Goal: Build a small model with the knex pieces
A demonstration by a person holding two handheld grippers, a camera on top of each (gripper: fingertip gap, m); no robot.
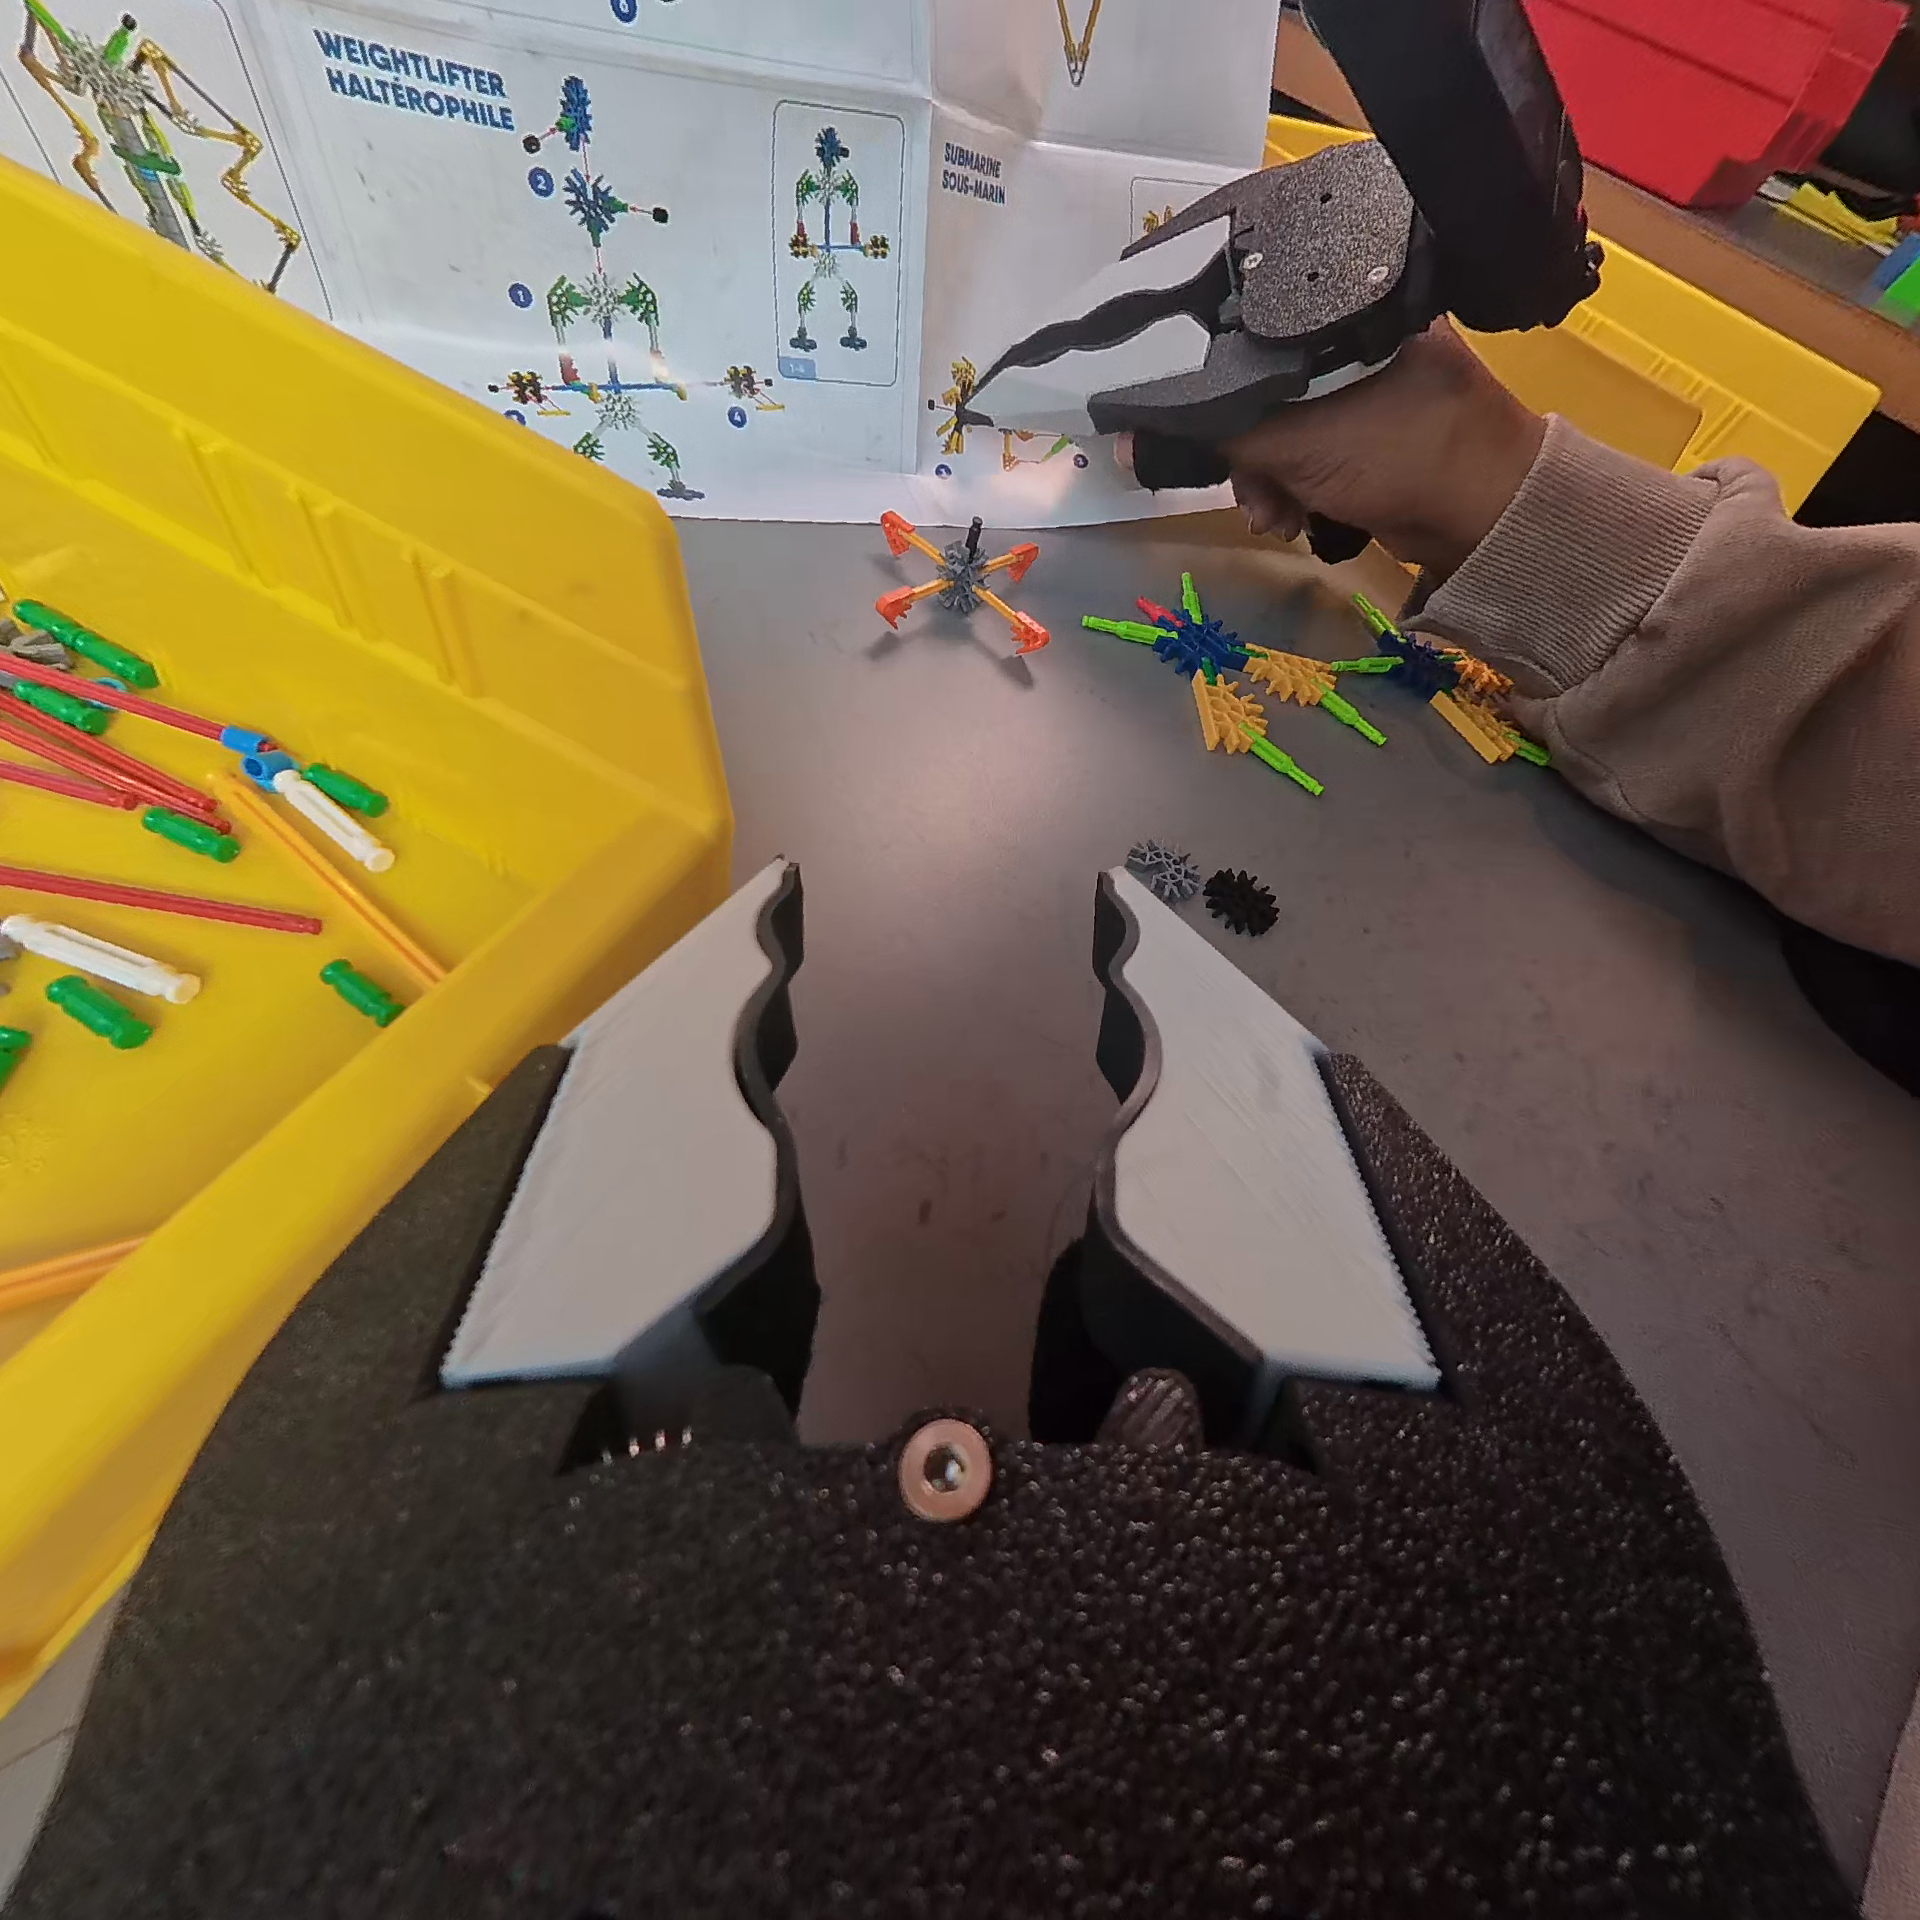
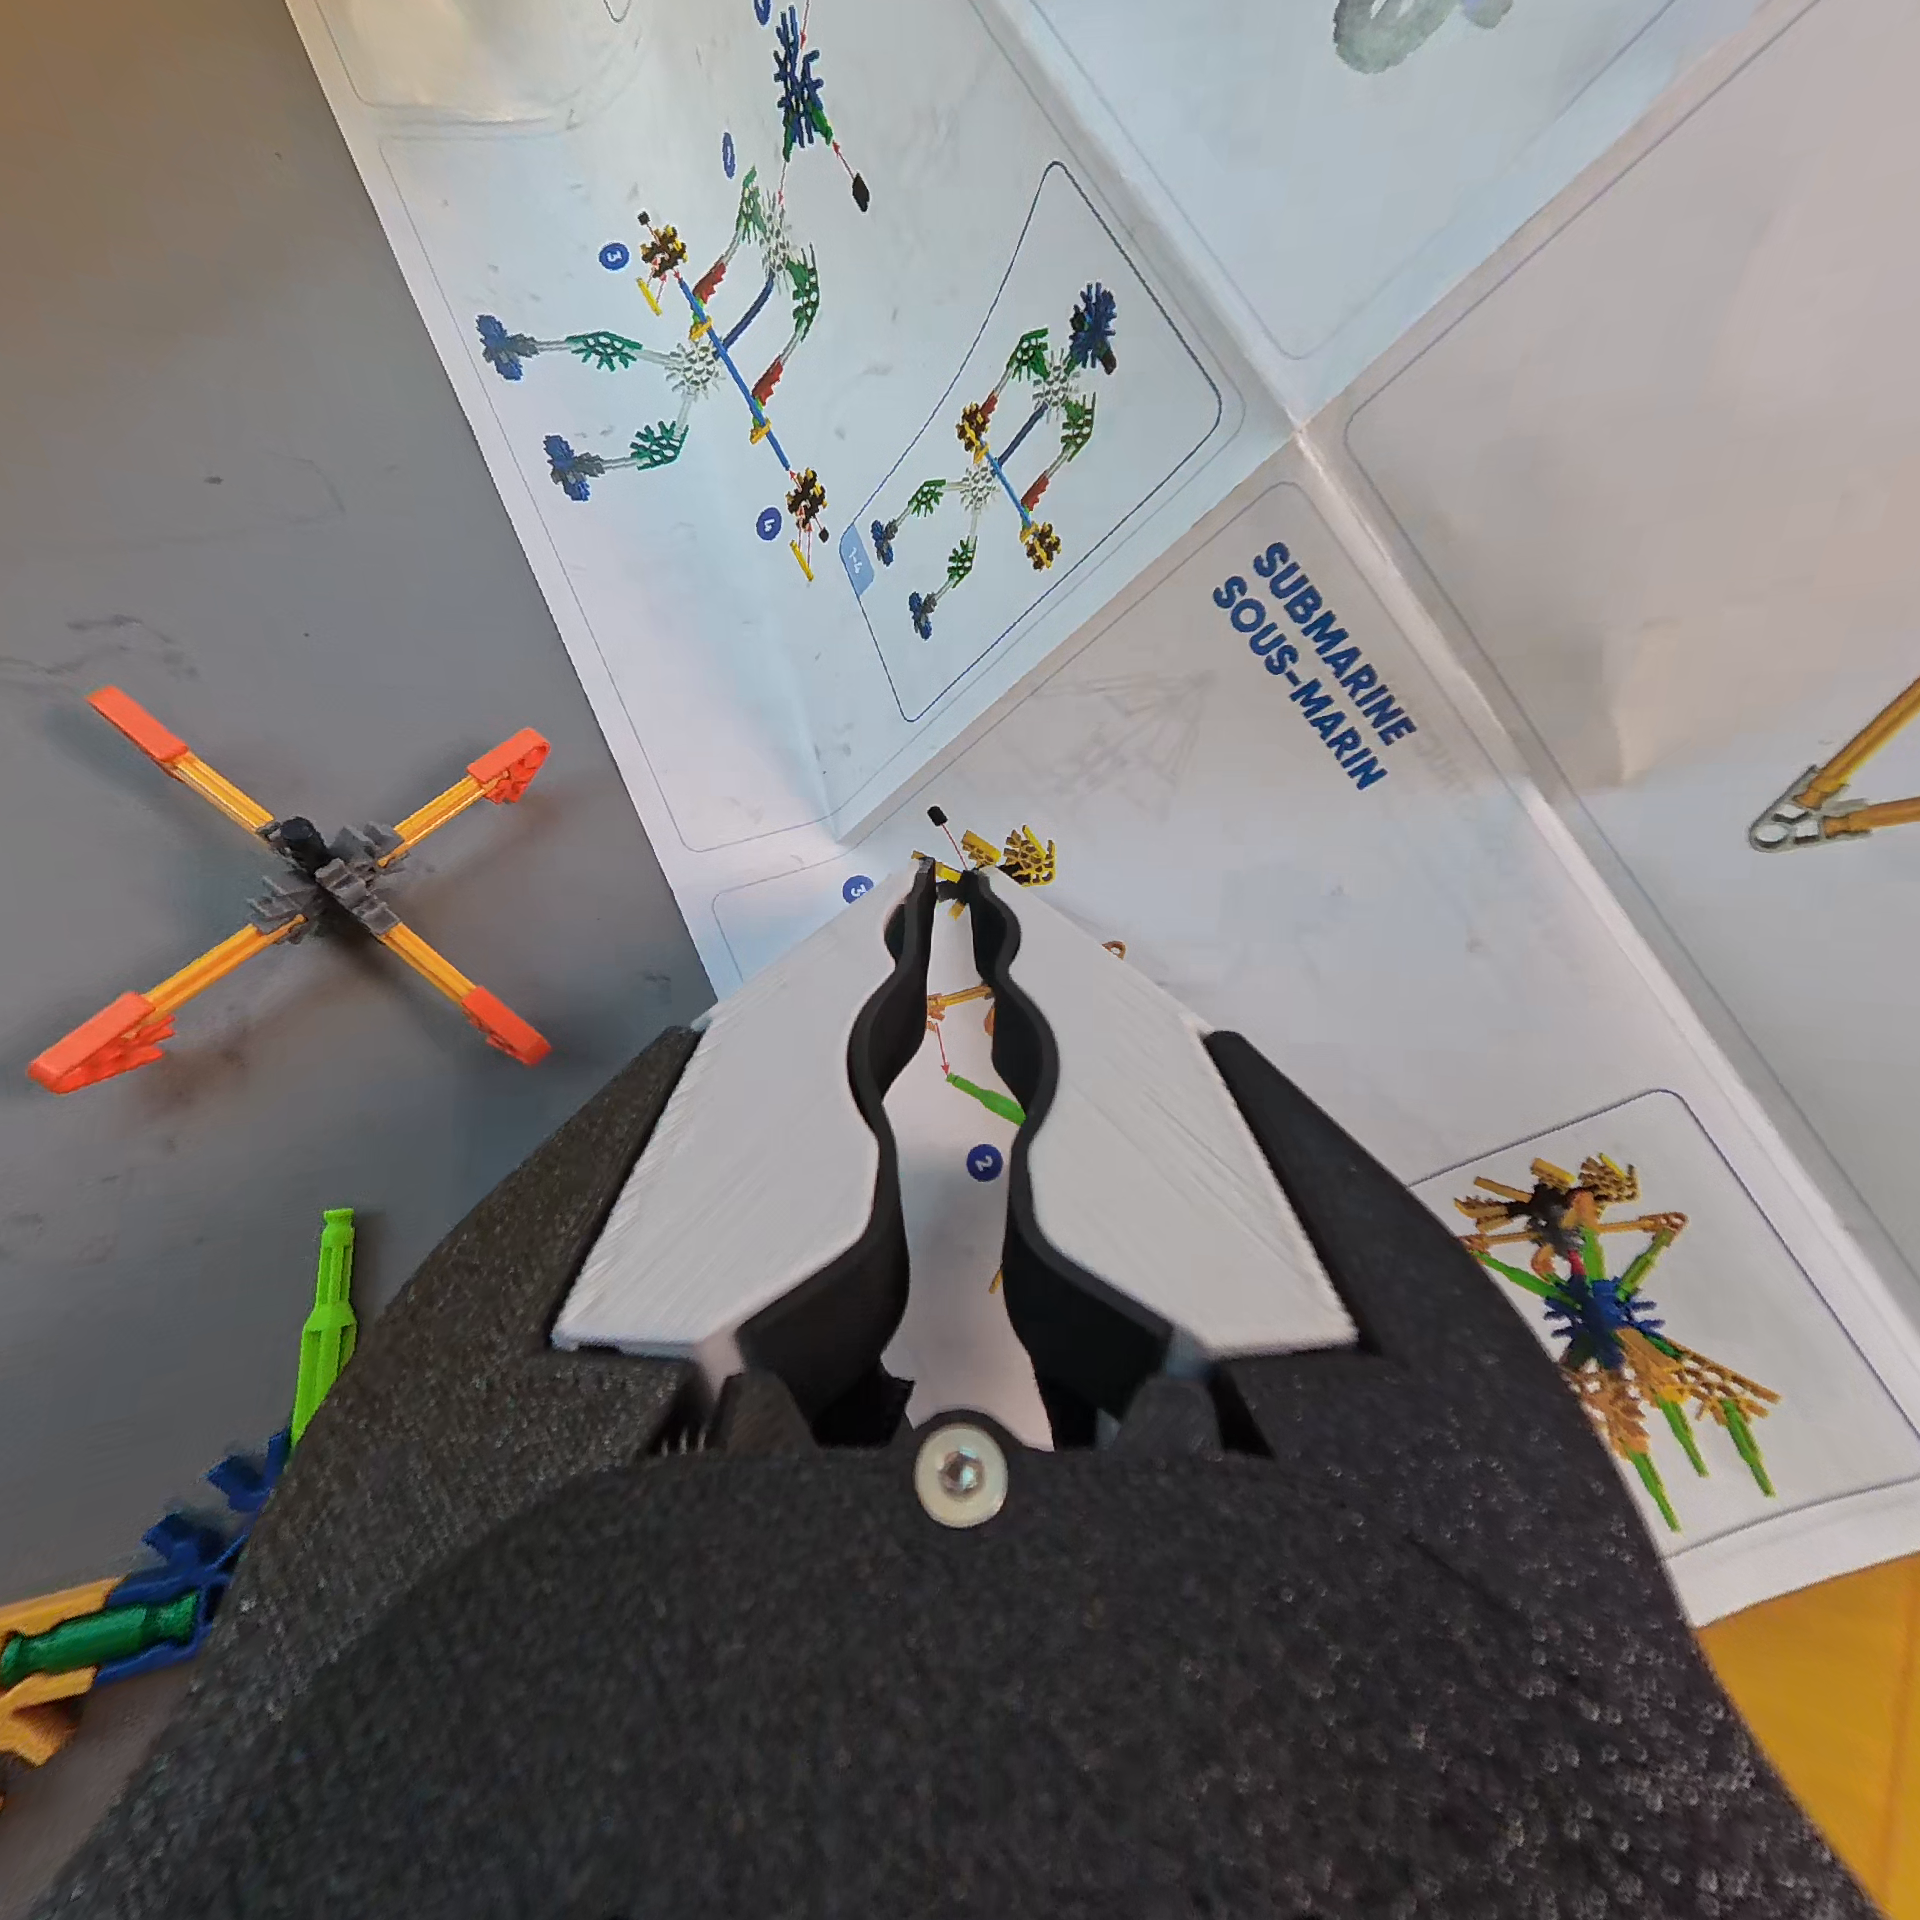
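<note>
My left gripper (image 1: 948,883) is open and empty, low over the grey table (image 1: 935,1091) beside a yellow bin (image 1: 468,582). A grey connector (image 1: 1162,868) and a black connector (image 1: 1242,902) lie just right of its right fingertip. My right gripper (image 2: 945,883) is shut with nothing between its tips, and points at a drawing on the white instruction sheet (image 2: 1507,623). It also shows in the left wrist view (image 1: 971,416), held by a hand. A cross of orange and yellow rods on a grey hub (image 1: 961,592) (image 2: 322,883) lies left of the right gripper.
The yellow bin holds several red, green, white and orange rods (image 1: 156,831). Two blue, green and yellow assemblies (image 1: 1216,665) (image 1: 1444,675) lie near the person's sleeve (image 1: 1714,727). A second yellow bin (image 1: 1662,364) and a red bin (image 1: 1683,94) stand at the back right. My hands' fingertips stand some 25 cm from each other. Measured from the fingertips, the grey connector (image 1: 1162,868) is 10 cm or so from the left gripper and 20 cm from the right.
</note>
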